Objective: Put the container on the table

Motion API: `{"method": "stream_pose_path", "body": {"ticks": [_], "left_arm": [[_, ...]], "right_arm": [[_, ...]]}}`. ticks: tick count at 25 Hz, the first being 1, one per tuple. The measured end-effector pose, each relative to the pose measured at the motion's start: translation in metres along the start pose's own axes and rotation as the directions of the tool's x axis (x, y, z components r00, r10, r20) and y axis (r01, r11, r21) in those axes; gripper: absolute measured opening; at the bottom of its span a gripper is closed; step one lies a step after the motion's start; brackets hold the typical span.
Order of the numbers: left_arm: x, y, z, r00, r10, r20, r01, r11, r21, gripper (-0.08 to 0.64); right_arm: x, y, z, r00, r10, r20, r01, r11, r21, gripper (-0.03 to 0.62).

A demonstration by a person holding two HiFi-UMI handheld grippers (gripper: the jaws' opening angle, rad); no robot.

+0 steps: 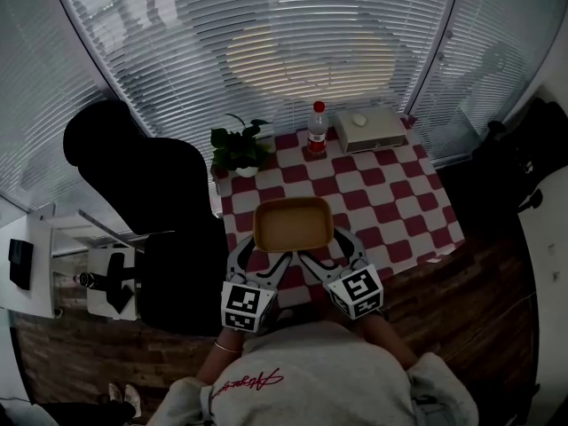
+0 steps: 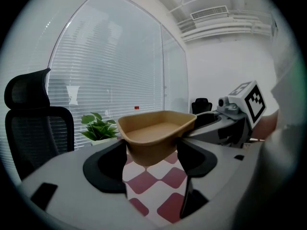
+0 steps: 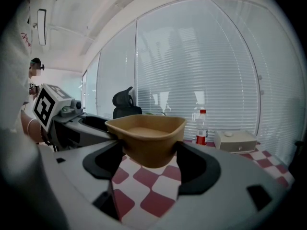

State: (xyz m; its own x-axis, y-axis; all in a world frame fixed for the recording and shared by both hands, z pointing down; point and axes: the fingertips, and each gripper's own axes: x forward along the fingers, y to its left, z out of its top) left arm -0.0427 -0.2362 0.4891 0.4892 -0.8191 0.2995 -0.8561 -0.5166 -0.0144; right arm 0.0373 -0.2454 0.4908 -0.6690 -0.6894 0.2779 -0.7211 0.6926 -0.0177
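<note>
A tan, empty container (image 1: 293, 224) hangs a little above the near edge of the red-and-white checkered table (image 1: 399, 211). My left gripper (image 1: 266, 257) is shut on its near left corner, and my right gripper (image 1: 321, 256) is shut on its near right corner. In the left gripper view the container (image 2: 156, 135) sits between the black jaws of that gripper (image 2: 152, 159), with the right gripper (image 2: 237, 111) beside it. The right gripper view shows the container (image 3: 146, 135) clamped in that gripper (image 3: 146, 164), and the left gripper (image 3: 60, 114) at the left.
At the table's far edge stand a potted plant (image 1: 238, 146), a red-capped bottle (image 1: 316, 129) and a white box (image 1: 371, 129). A black office chair (image 1: 146, 193) is at the table's left, with a white shelf unit (image 1: 53, 264) beyond it. Window blinds run behind the table.
</note>
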Motion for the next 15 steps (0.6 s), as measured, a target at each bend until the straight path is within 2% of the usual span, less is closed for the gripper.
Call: {"method": "stream_pose_path", "body": {"ticks": [15], "left_arm": [[0.004, 0.000, -0.017, 0.999, 0.000, -0.037, 0.000, 1.000, -0.002, 0.331]], "right_arm": [[0.005, 0.001, -0.017, 0.999, 0.002, -0.038, -0.002, 1.000, 0.003, 0.351]]}}
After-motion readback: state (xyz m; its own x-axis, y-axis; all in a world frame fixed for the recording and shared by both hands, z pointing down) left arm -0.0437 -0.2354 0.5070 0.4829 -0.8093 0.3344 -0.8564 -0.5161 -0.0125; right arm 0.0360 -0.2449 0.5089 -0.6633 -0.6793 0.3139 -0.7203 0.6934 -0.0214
